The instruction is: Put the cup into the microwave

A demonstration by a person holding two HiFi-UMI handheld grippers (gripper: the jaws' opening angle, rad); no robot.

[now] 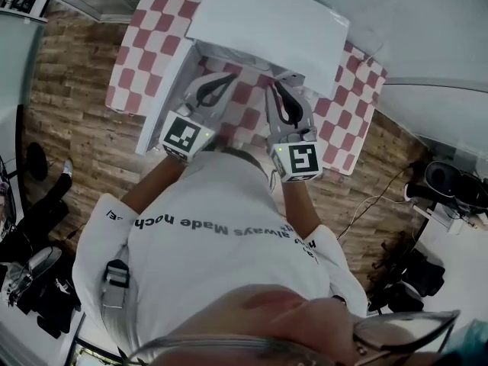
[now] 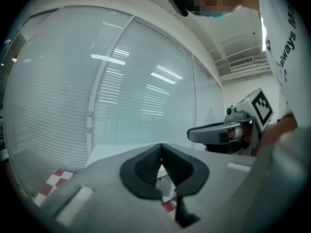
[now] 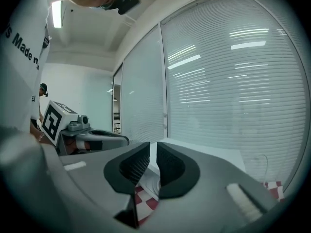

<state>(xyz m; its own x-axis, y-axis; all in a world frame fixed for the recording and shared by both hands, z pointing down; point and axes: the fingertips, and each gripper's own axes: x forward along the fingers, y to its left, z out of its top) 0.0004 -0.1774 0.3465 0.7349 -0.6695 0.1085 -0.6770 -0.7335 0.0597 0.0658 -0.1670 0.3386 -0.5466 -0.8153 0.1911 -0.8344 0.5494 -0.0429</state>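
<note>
The white microwave (image 1: 267, 17) stands on a table with a red and white checked cloth (image 1: 141, 44). Its door (image 1: 164, 90) hangs open to the left. Both grippers are held side by side in front of the opening and point into it. My left gripper (image 1: 227, 78) (image 2: 161, 148) is shut, pads touching, with nothing between them. My right gripper (image 1: 277, 86) (image 3: 151, 149) is shut to a thin slit and holds nothing. I cannot pick out a cup in any view. A white ribbed surface (image 3: 151, 174) shows below the right jaws.
Glass walls with blinds (image 2: 141, 81) rise behind the table. The checked cloth's edge (image 1: 347, 155) is near the person's right arm. Around the table is wooden floor (image 1: 69, 105), with cables and dark gear (image 1: 450, 181) at the right.
</note>
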